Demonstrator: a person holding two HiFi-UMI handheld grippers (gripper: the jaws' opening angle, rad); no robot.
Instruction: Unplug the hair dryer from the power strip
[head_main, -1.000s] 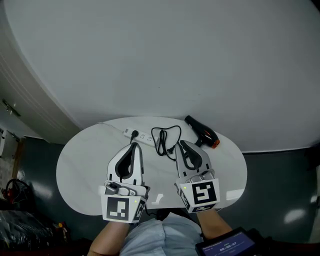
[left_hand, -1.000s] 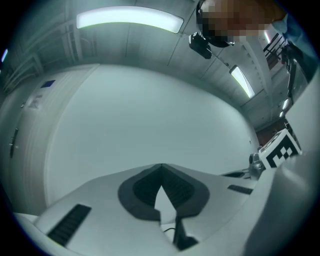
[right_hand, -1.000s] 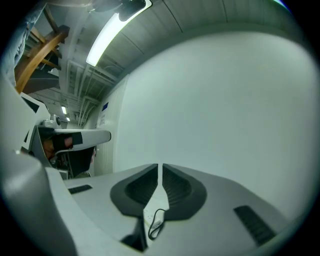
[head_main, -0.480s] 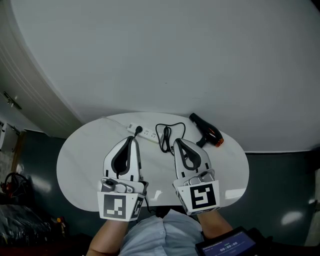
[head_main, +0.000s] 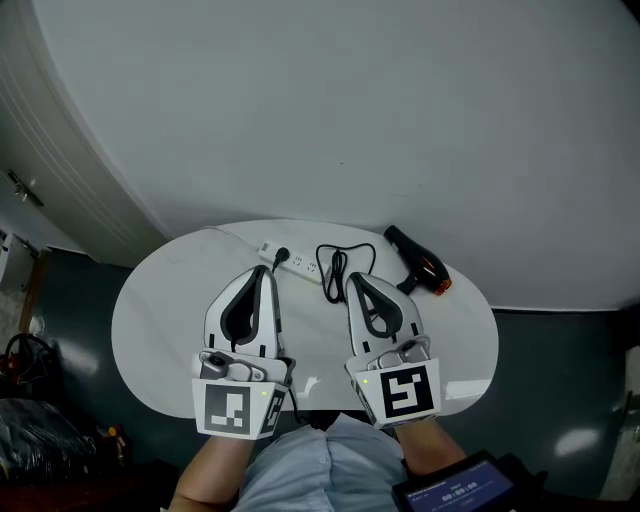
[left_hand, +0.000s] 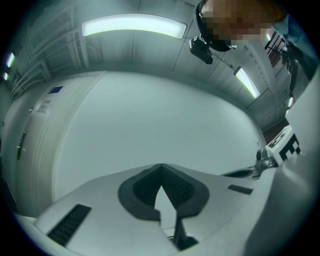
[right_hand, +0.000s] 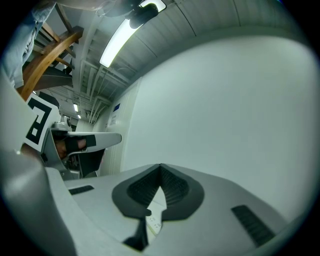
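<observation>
Both the left gripper (head_main: 267, 276) and right gripper (head_main: 352, 281) hover level, jaws closed, apparently empty.

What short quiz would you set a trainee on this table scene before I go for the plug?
1. True or false: the black plug is out of the long white plastic power strip.
2. The black hair dryer with the orange nozzle lies: A) left of the strip; B) right of the coiled black cord; C) in the right hand-held gripper.
3. Fill in: the jaws of the left hand-held gripper and of the right one are both ____.
Key: 1 false, it sits in the strip near its left end in the head view; 2 B; 3 shut, with nothing between them.
</observation>
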